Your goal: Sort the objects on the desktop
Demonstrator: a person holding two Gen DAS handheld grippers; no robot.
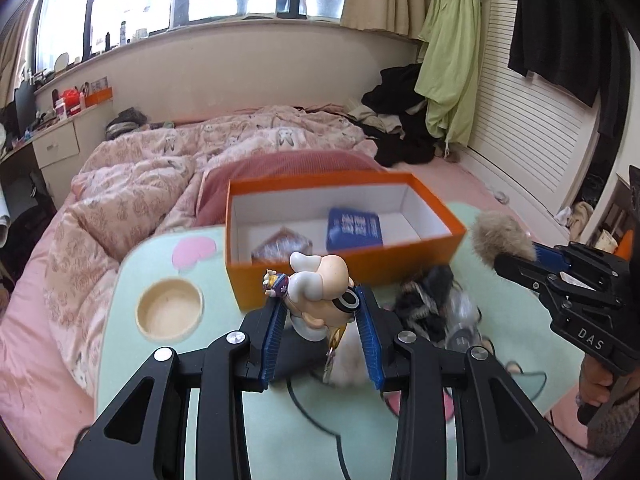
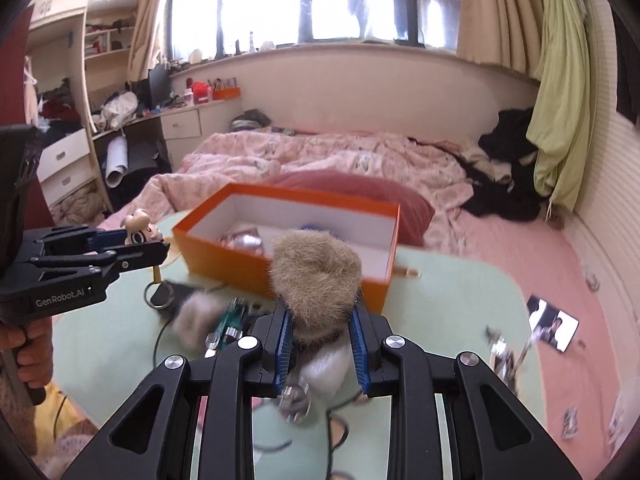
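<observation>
Beside the orange box (image 2: 280,272), only the right view shows a phone (image 2: 554,328) (screen lit).

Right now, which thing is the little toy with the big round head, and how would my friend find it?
Find the orange box on the pale green table. Just in front of it, the left gripper is clamped on the little toy, a cream cartoon figure with a gold keyring hanging below. Unlike the brown fluffy ball in the right gripper, it is smooth, hard and shiny.
</observation>
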